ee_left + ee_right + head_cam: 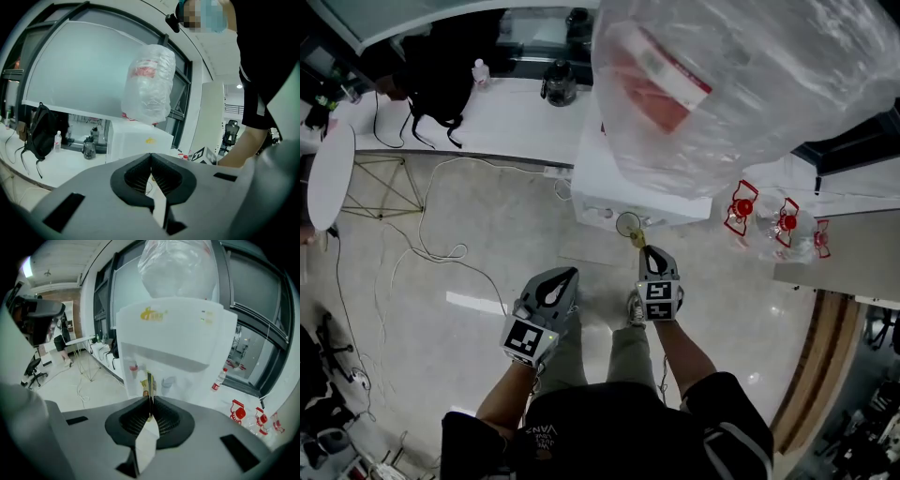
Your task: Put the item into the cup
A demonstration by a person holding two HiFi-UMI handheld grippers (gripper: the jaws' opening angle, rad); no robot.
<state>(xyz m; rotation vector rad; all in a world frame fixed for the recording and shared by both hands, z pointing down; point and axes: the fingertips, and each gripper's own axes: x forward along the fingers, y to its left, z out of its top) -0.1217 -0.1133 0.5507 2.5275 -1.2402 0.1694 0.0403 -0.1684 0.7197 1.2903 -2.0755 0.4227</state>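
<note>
**Packet just short of cup, right side leads**

Right gripper (645, 251) is clamped on a thin yellow packet (149, 383). The packet sits edge-on between the pads, with its long axis running out past the tips toward the water dispenser (178, 333). From the head view, the clear cup (628, 223) sits at the dispenser front, just ahead and slightly left of the packet's free end. They look near but not over each other. Left gripper (565, 275) is closed on nothing, further back. Judgement: small forward-left nudge, then release.
</note>
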